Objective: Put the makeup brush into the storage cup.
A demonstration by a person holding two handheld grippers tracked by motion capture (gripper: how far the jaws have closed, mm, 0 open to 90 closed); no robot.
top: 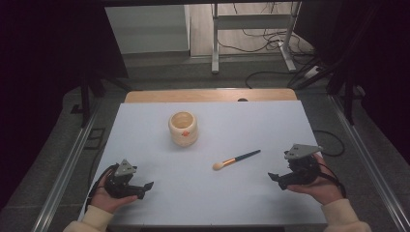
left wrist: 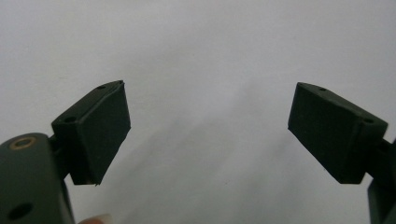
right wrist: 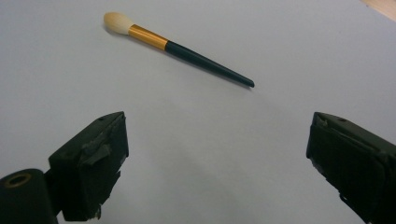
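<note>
Both our hand-held grippers, left (top: 145, 186) and right (top: 276, 177), sit wide and empty. The brush (top: 236, 159) lies flat, right of centre on the surface (top: 270, 121). Its thin round handle could roll or skid under our jaws.

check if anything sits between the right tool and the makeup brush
Nothing visible does. The right tool is open, with bare white table between its jaws and the makeup brush. The cream pot stands farther off, to the side.
</note>
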